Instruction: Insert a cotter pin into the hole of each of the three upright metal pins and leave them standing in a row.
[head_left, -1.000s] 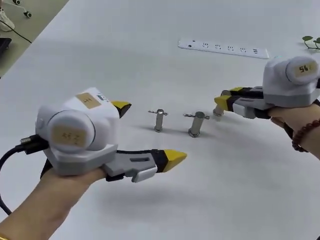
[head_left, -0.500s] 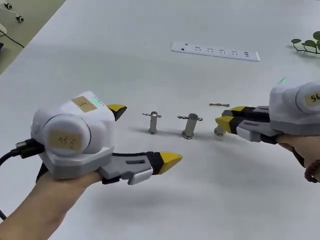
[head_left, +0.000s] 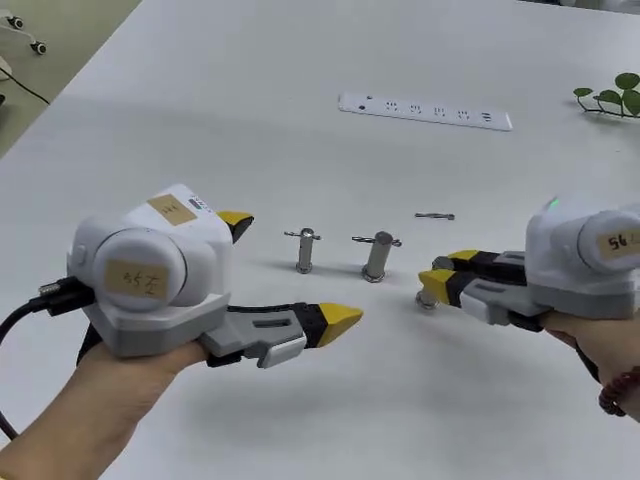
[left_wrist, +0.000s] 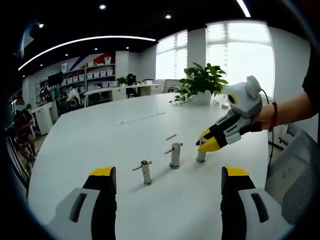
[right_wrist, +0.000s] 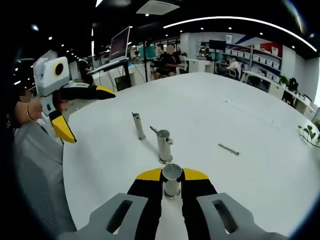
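Hovering low over the near left of the white counter (head_left: 200, 90), the left gripper (head_left: 295, 268) has its yellow-tipped fingers released and spread wide, grasping nothing. Just beyond its tips in the head view, the left metal pin (head_left: 305, 252) stands upright with a cotter pin (head_left: 300, 236) through the hole near its top, the ends sticking out on either side. To its right and apart from it, the middle metal pin (head_left: 376, 260) also stands upright, with a second cotter pin (head_left: 377, 240) set crosswise through its head. Farther back, a power strip (head_left: 425, 111) lies flat on the counter. Right of the middle pin and a little nearer the camera, the third metal pin (head_left: 428, 298) stands on the counter, its upper part clenched between the fingers of the right gripper (head_left: 447, 271), which reaches in from the right. The right gripper view shows those fingers pressed to either side of the pin's shaft, its round top facing the lens. Behind that gripper, a loose cotter pin (head_left: 435, 216) lies flat on the counter, well apart from the three metal pins. At the far right edge, the green leaves of a plant (head_left: 610, 95) reach over the counter.
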